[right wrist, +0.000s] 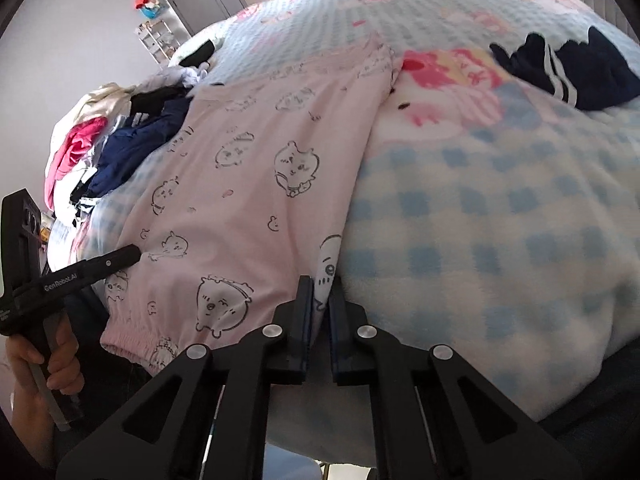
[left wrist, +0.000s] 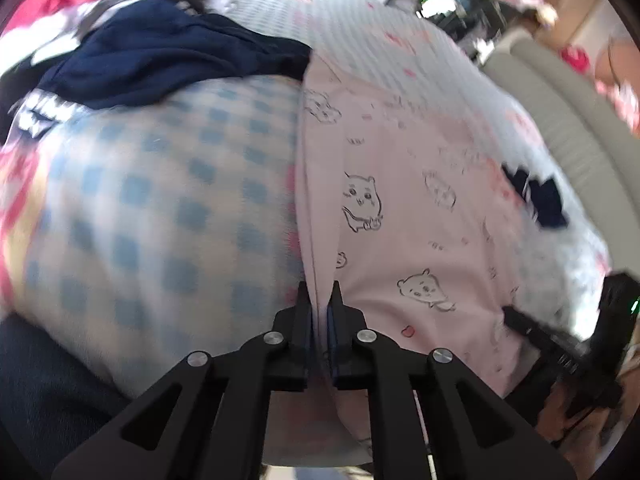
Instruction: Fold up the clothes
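A pale pink garment (left wrist: 400, 200) printed with small cartoon animals lies flat along the bed, its gathered elastic hem (right wrist: 132, 340) at the near end. My left gripper (left wrist: 320, 296) is shut on the garment's left edge close to that end, with a fold of pink cloth pinched between its pads. In the right wrist view the same left gripper (right wrist: 134, 254) meets the pink garment (right wrist: 260, 168) at its left side, held by a hand (right wrist: 60, 360). My right gripper (right wrist: 320, 292) is shut on the garment's right edge. It also shows as the right gripper (left wrist: 508, 314) in the left wrist view.
The garment rests on a fluffy blue-and-white checked blanket (right wrist: 500, 220) over a quilted bedspread (right wrist: 320, 4). A pile of clothes (right wrist: 88, 148), navy, white and pink, is heaped at the left. A folded navy item with white stripes (right wrist: 568, 76) lies at the far right.
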Action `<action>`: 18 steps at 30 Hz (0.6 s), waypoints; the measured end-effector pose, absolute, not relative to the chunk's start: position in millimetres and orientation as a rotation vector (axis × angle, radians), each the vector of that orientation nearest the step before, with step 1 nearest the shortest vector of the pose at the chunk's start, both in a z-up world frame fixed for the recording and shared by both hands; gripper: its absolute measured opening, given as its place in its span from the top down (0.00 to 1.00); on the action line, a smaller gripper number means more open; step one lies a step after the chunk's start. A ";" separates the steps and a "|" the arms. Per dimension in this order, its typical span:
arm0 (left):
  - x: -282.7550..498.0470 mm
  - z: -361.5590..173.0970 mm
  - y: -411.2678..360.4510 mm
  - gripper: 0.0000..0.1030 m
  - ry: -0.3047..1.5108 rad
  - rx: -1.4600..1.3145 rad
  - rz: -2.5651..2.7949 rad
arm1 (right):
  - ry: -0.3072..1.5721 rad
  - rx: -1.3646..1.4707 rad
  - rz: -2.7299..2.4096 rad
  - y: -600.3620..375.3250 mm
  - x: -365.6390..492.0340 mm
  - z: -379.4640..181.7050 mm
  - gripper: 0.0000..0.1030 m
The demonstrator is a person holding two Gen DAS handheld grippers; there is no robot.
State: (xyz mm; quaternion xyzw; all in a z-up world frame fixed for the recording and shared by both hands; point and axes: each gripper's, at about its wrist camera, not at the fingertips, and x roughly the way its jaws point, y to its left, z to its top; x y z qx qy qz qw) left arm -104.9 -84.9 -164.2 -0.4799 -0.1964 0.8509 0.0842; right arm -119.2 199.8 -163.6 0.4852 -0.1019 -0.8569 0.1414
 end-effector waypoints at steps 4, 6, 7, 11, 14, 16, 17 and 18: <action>-96.3 -146.5 -86.8 0.85 -0.585 -1.283 2.586 | -0.384 1.313 -2.490 207.6 -115.7 -152.6 0.80; -92.2 -135.9 -76.9 0.83 -0.508 -1.200 2.602 | -0.419 1.279 -2.483 208.4 -115.5 -149.0 0.77; -91.2 -133.5 -68.0 0.80 -0.457 -1.177 2.589 | -0.436 1.262 -2.479 208.7 -115.5 -147.2 0.77; -94.4 -140.9 -30.3 0.69 -0.258 -1.225 2.501 | -0.343 1.294 -2.443 190.7 -112.6 -151.8 0.77; -98.0 -156.7 -20.9 0.69 -0.186 -1.344 2.463 | -0.265 1.367 -2.431 182.2 -114.2 -161.2 0.74; -101.6 -167.1 -22.7 0.68 -0.172 -1.425 2.455 | -0.220 1.423 -2.427 179.4 -115.6 -168.5 0.74; -102.7 -169.6 -26.3 0.67 -0.185 -1.450 2.457 | -0.246 1.438 -2.426 184.1 -115.3 -169.8 0.74; -102.4 -166.8 -35.5 0.67 -0.239 -1.447 2.470 | -0.273 1.452 -2.424 188.7 -115.1 -171.1 0.73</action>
